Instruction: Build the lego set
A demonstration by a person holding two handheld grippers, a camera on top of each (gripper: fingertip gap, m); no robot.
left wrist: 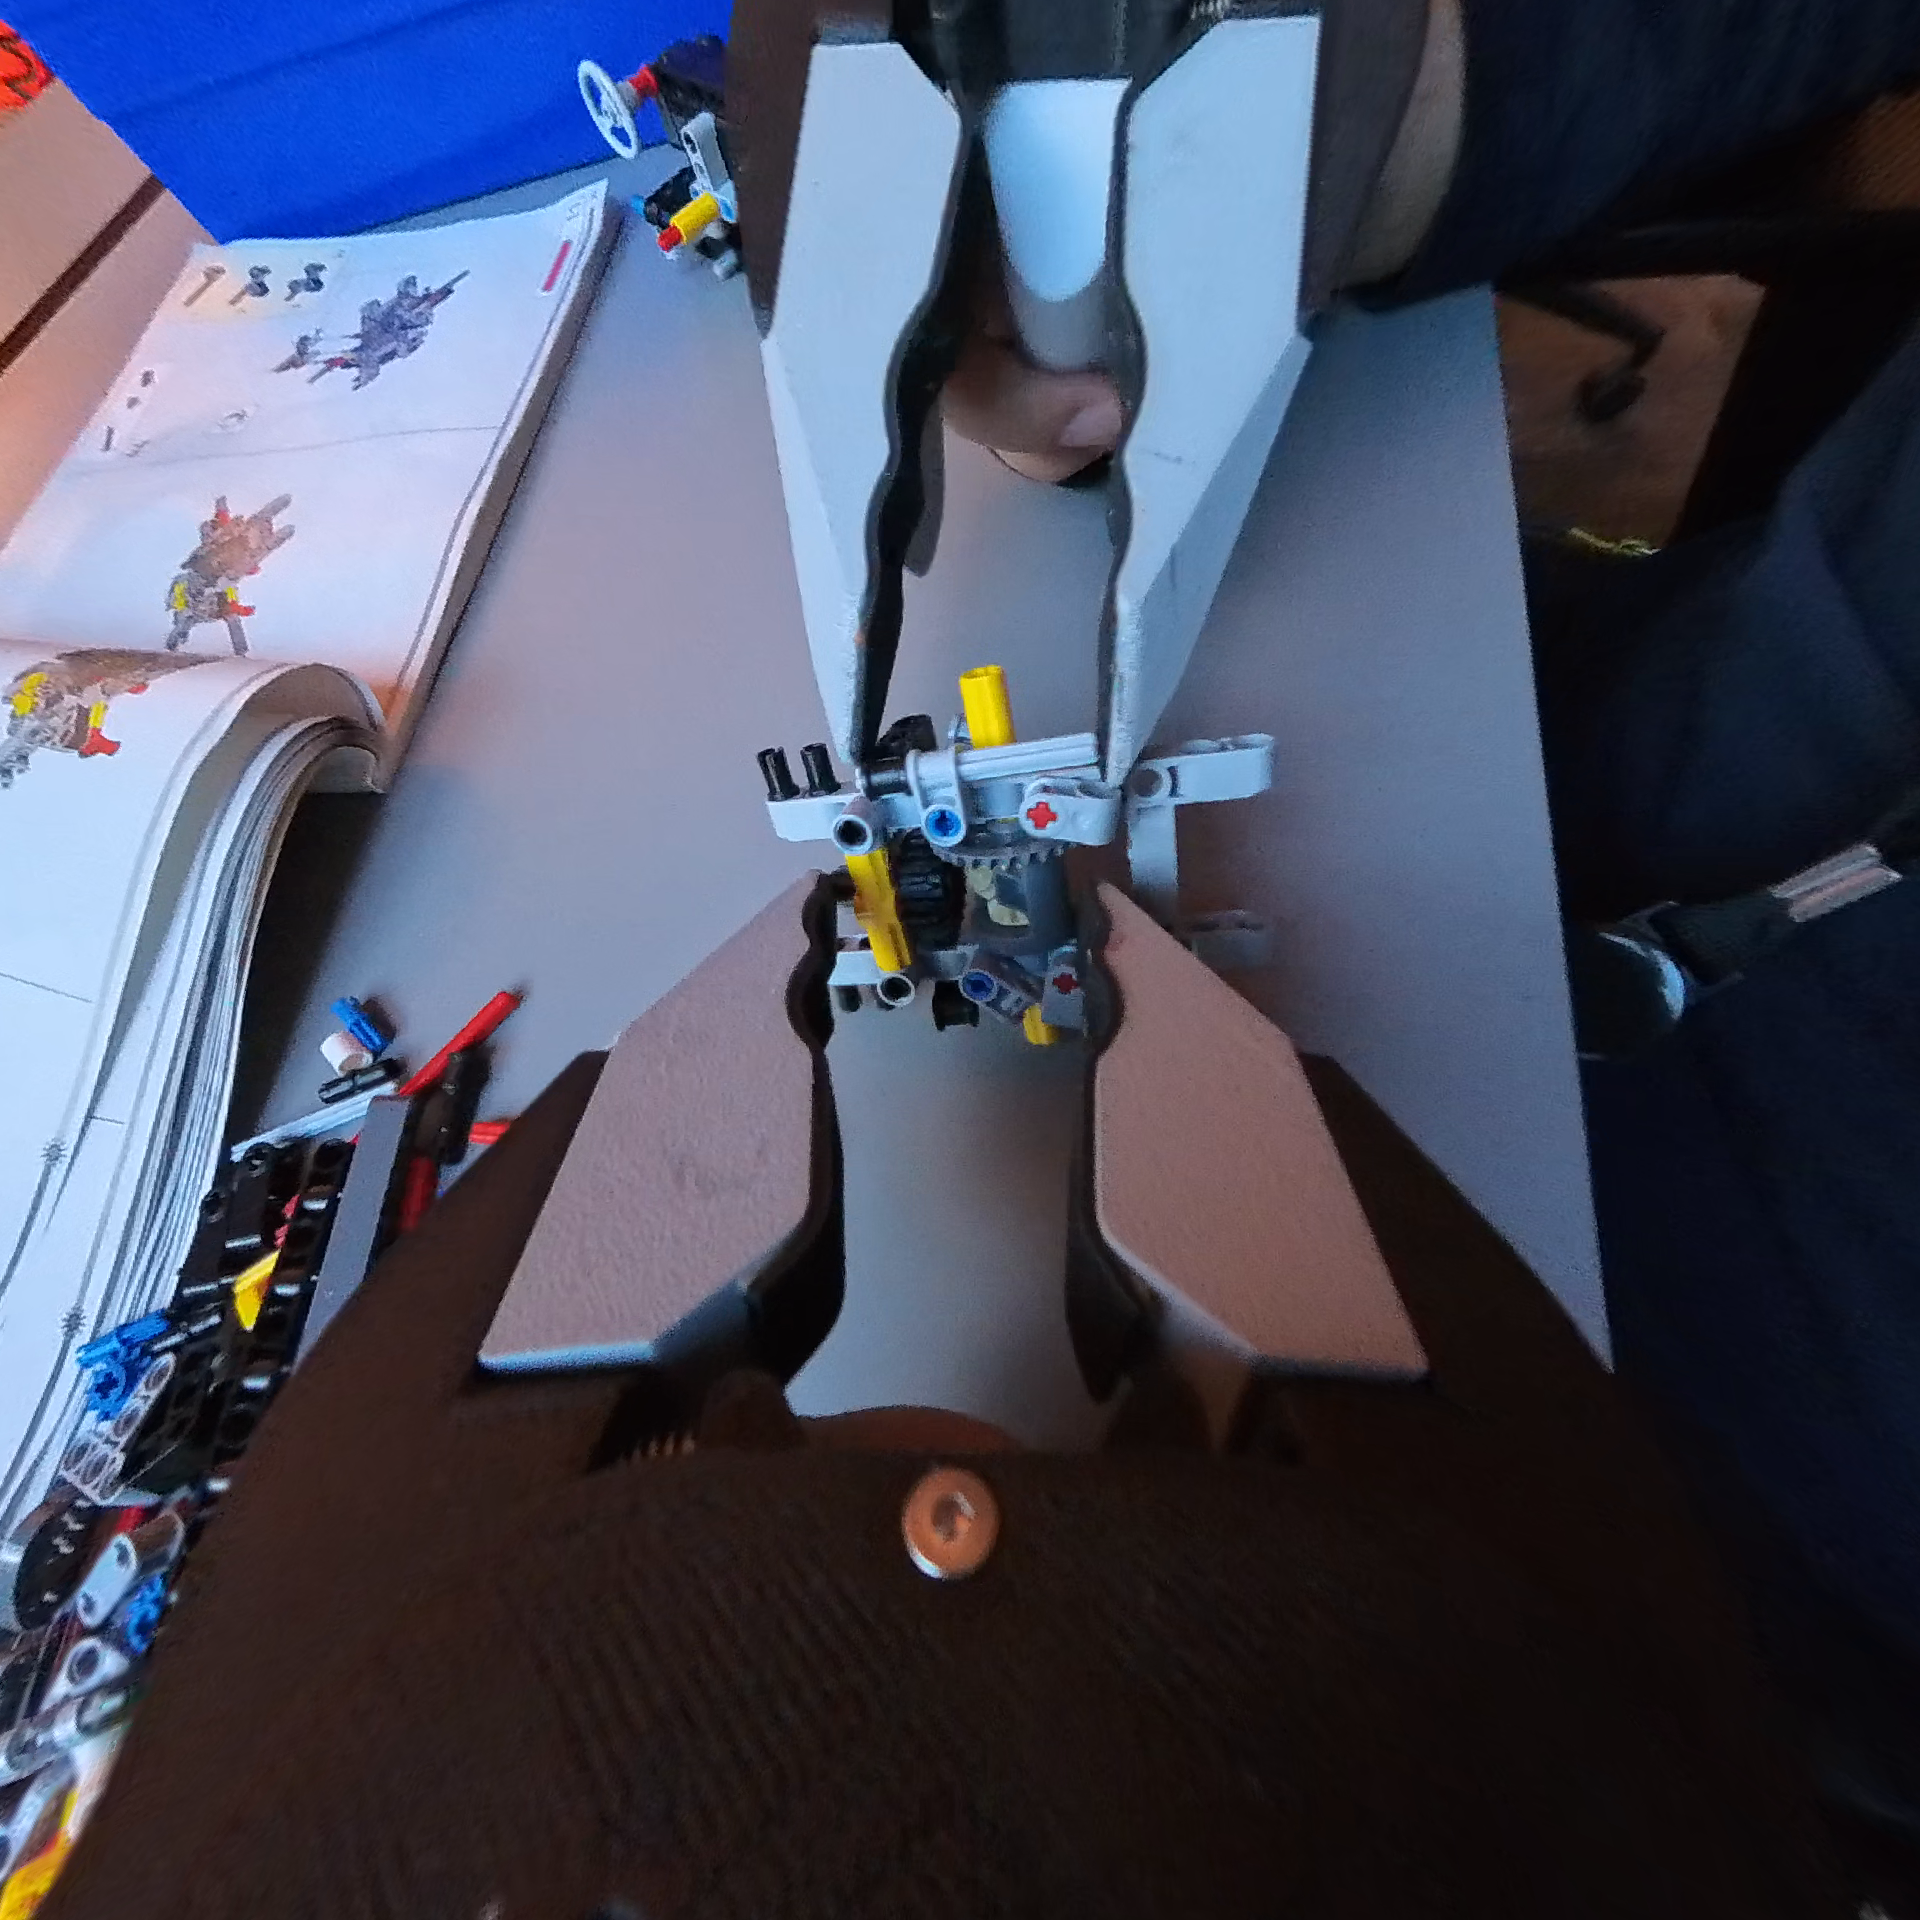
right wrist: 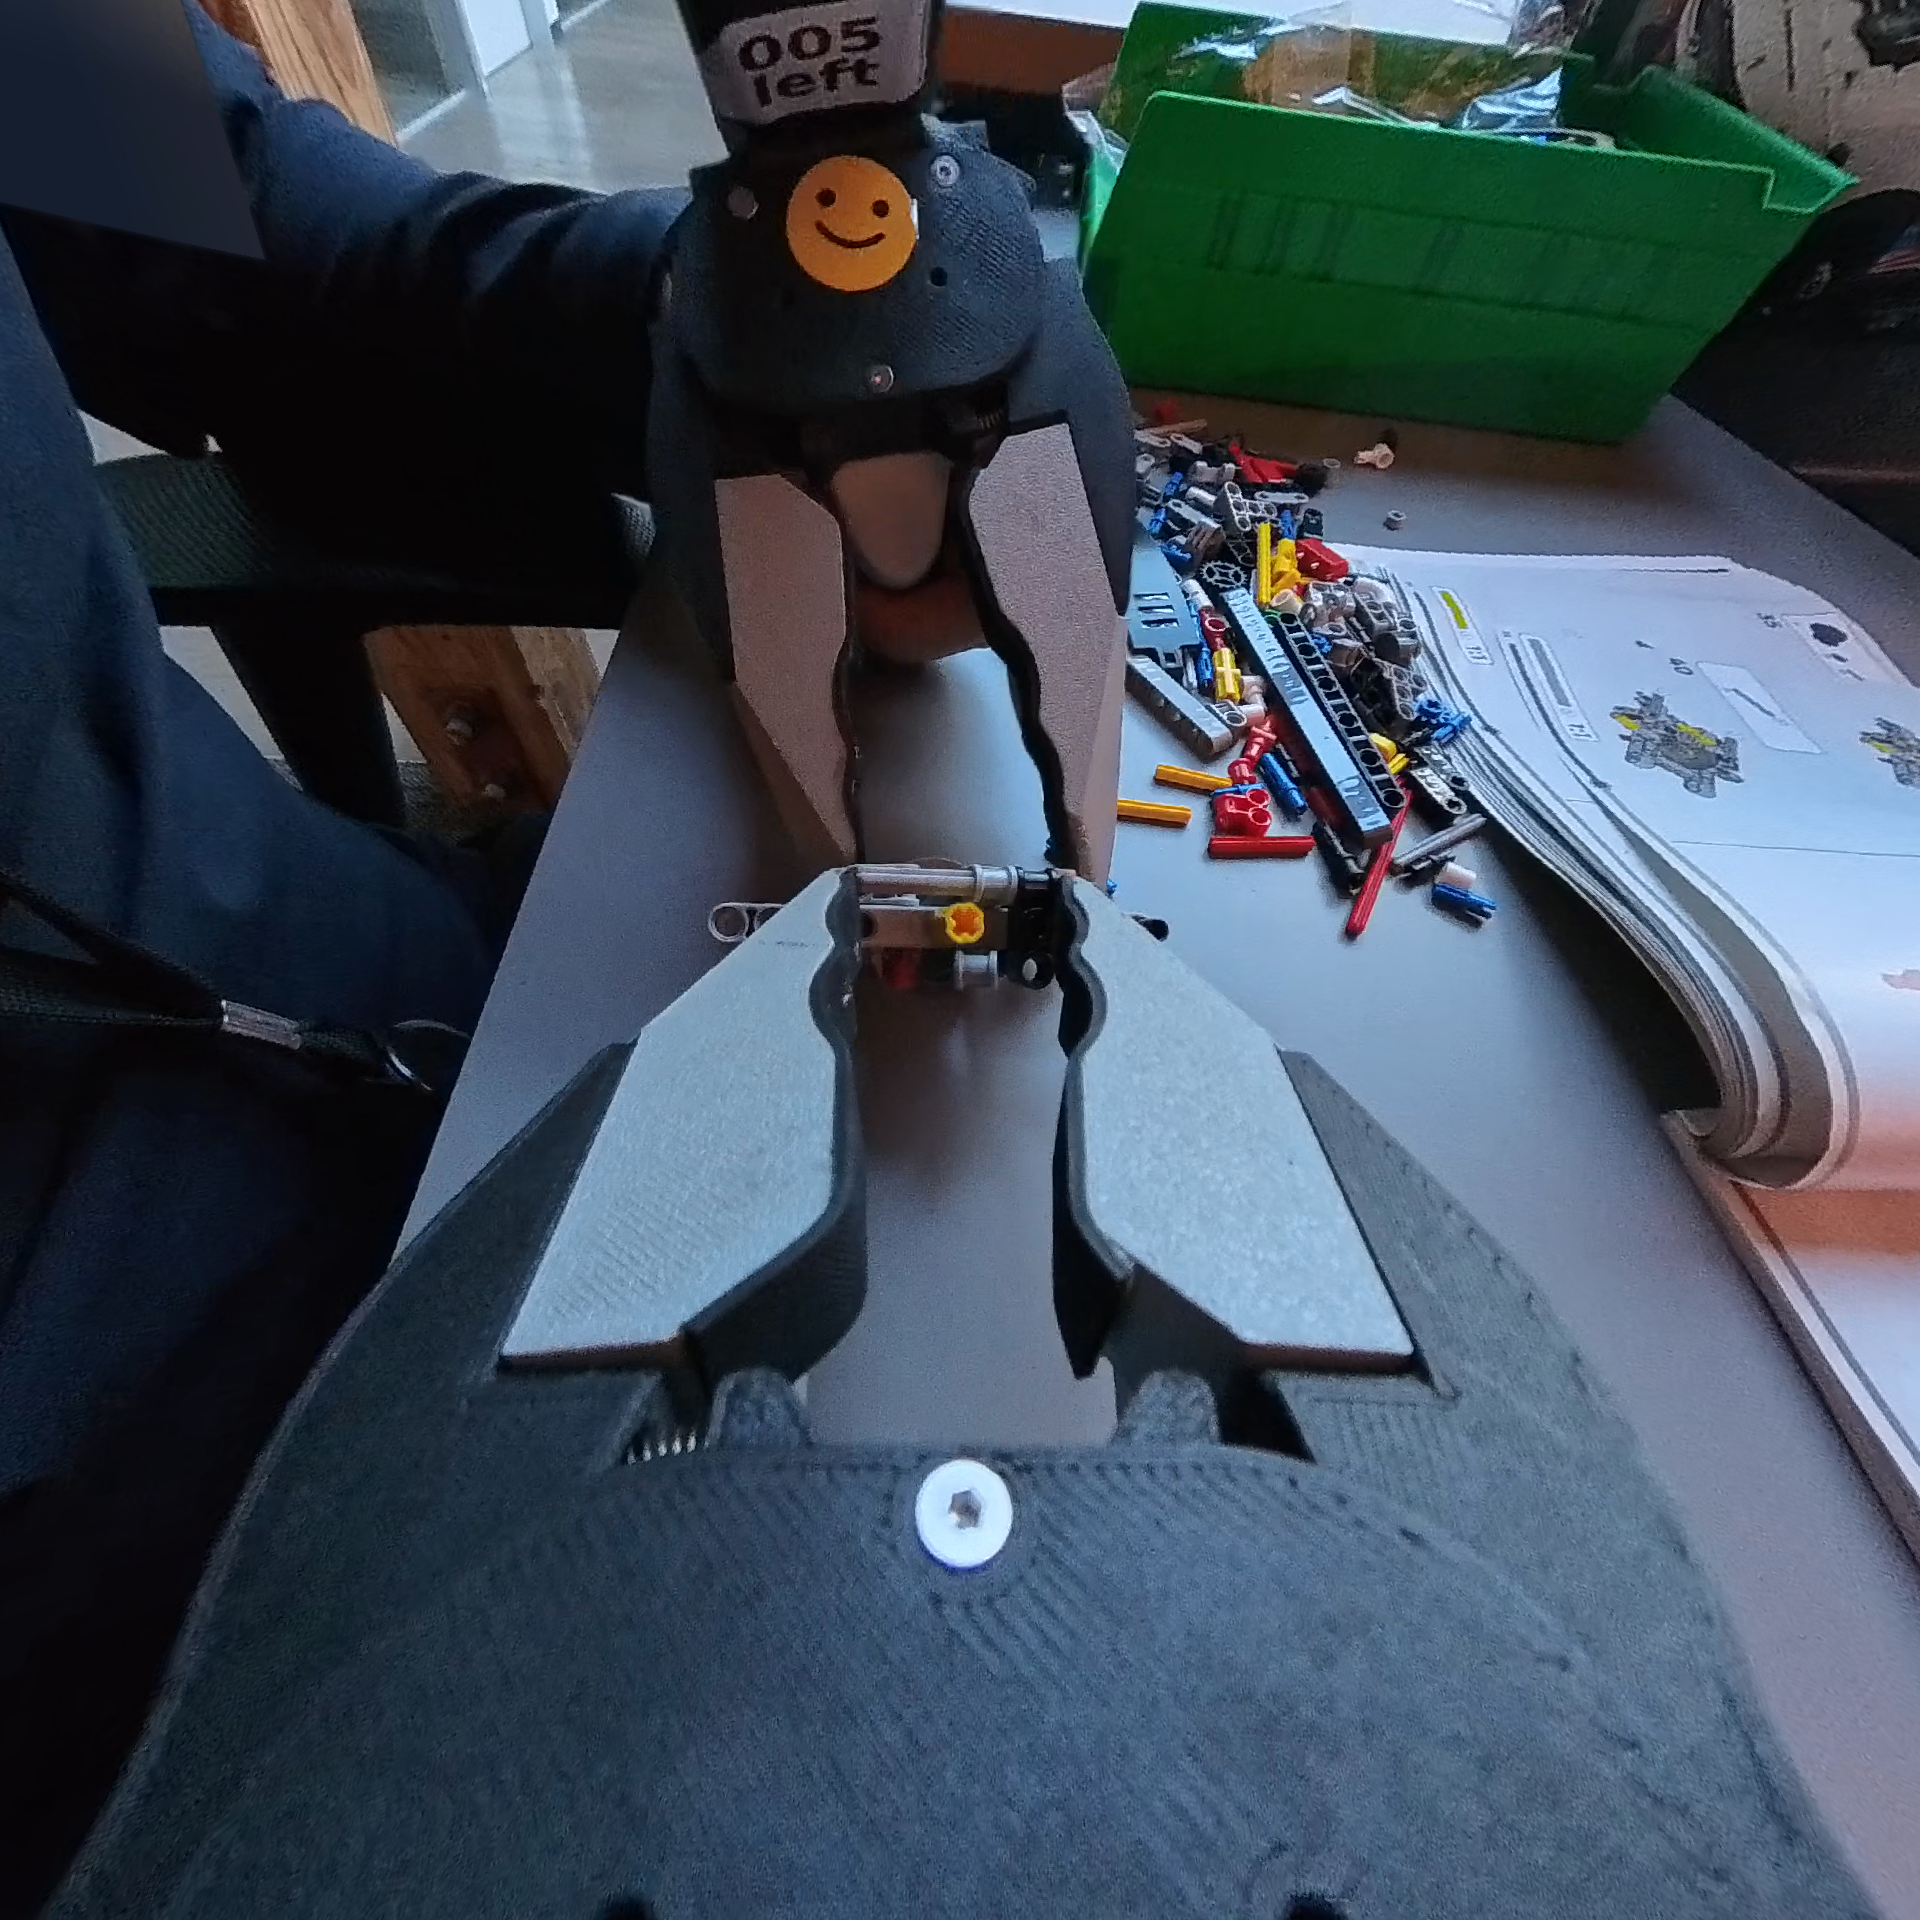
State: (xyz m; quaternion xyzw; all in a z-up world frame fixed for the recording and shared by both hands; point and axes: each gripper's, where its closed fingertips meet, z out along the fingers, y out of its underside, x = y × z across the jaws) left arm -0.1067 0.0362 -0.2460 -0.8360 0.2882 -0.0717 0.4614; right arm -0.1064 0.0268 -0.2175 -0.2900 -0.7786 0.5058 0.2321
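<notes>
I see a smooth matte grey table (right wrist: pixel 1299 1091) with a straight near edge, and past that edge a dark navy sleeve (right wrist: pixel 312 312), a wooden post (right wrist: pixel 478 707) and pale flooring. Left to right in the right wrist view: the sleeve, then both grippers meeting mid-table, then a loose heap of small plastic building parts (right wrist: pixel 1288 665) (long black holed beam, red and yellow axles, blue pins), then a thick open instruction booklet (right wrist: pixel 1662 810) with its pages curling over at the spine, and behind them a green plastic bin (right wrist: pixel 1455 260) with ribbed walls. The thing being handled is a small building-brick gear assembly (left wrist: pixel 966 862): light grey beams, black and grey toothed gears, yellow axle sleeves, red and blue pin ends, sitting mid-table near the edge. My right gripper (right wrist: pixel 956 925), grey textured plates with wavy black pads, is clamped on the top of the assembly, pads pressed on both ends. My left gripper (left wrist: pixel 951 956) brackets the lower part; the fingers (left wrist: pixel 1132 935) sit close on both sides, but I cannot tell if the pads press. A second small built piece (left wrist: pixel 686 135) with a white wheel stands at the far end by a blue backdrop (left wrist: pixel 364 94).
</notes>
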